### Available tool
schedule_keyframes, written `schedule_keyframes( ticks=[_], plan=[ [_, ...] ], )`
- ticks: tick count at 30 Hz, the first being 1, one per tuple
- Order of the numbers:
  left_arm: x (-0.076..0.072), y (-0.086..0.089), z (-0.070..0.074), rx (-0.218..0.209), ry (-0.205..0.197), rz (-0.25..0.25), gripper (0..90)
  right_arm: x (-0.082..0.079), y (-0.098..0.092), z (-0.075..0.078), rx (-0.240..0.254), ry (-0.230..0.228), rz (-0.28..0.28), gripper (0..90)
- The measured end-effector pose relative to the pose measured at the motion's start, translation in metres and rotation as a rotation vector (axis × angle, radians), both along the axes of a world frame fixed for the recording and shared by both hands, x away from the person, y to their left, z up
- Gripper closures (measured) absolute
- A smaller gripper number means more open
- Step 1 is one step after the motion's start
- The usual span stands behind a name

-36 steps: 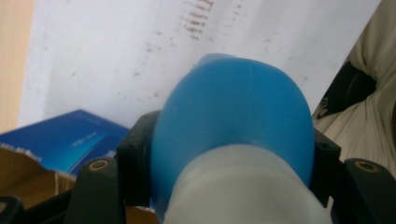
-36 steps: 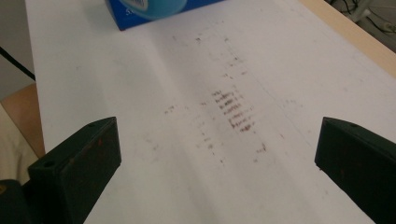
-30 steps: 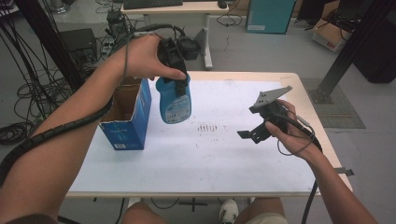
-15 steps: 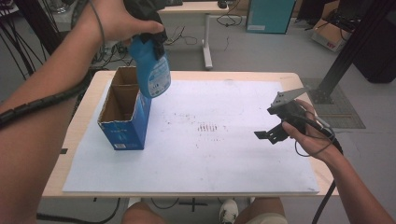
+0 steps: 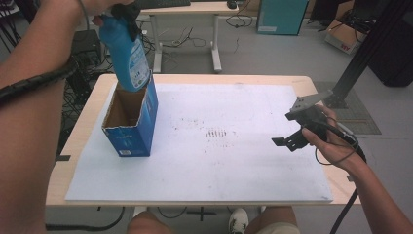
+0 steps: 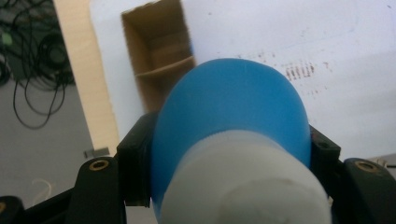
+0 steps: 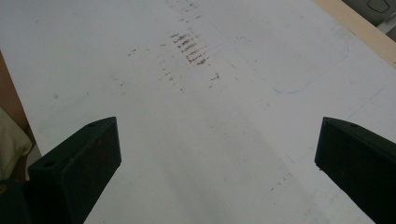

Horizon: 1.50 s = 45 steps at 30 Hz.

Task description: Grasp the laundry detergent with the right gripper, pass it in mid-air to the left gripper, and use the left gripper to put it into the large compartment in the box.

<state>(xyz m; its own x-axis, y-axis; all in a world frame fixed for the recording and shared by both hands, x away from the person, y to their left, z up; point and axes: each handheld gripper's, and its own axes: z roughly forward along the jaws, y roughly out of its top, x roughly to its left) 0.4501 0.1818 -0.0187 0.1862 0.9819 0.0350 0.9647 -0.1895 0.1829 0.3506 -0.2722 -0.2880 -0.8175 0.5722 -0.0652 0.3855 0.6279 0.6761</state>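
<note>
A blue bottle (image 5: 127,53) with a white cap hangs upright over the open top of a blue cardboard box (image 5: 127,142), its base level with the box's rim. My left gripper (image 5: 124,12) is shut on the bottle's neck from above. In the left gripper view the two jaws press the sides of the bottle (image 6: 229,107), and the box (image 6: 161,60) lies below with a cardboard divider inside. My right gripper (image 5: 290,129) hovers over the right side of the white sheet (image 5: 234,161), open, with nothing between its jaws (image 7: 217,154).
The box stands at the left of the table's white sheet. Dark smudge marks (image 5: 216,132) sit mid-sheet. The wooden table edge (image 5: 195,202) frames the sheet. Cables, a desk and a teal cabinet (image 5: 280,17) stand on the floor beyond.
My left gripper has carried the bottle up and to the left, from mid-table to above the box. The right gripper has drifted slightly right.
</note>
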Motion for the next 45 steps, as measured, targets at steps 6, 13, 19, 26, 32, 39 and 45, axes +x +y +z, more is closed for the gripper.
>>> schedule_keyframes(
  ticks=[6, 13, 19, 26, 32, 39, 45],
  plan=[
    [0.004, 0.019, -0.007, 0.015, 0.017, 0.094, 36.5, 0.0, -0.002, -0.003, 0.001, 0.004, -0.006, 0.3],
    [0.005, 0.037, -0.02, 0.003, 0.03, 0.125, 36.5, 0.0, -0.004, -0.004, 0.0, 0.006, -0.007, 0.3],
    [0.005, 0.043, -0.025, -0.002, 0.03, 0.129, 36.5, 0.001, -0.001, -0.004, -0.005, 0.003, 0.002, 0.3],
    [0.005, 0.045, -0.032, -0.015, 0.021, 0.136, 36.5, 0.001, 0.002, -0.003, -0.008, 0.001, 0.004, 0.3],
    [0.007, 0.046, -0.043, -0.019, 0.031, 0.13, 36.5, 0.001, 0.002, -0.003, -0.016, -0.001, 0.005, 0.3],
    [0.009, 0.047, -0.056, -0.019, 0.052, 0.128, 36.5, 0.0, 0.003, -0.004, -0.009, -0.005, 0.001, 0.3],
    [0.01, 0.048, -0.069, -0.025, 0.053, 0.129, 36.5, 0.0, 0.003, -0.005, -0.02, -0.007, 0.008, 0.3]
  ],
)
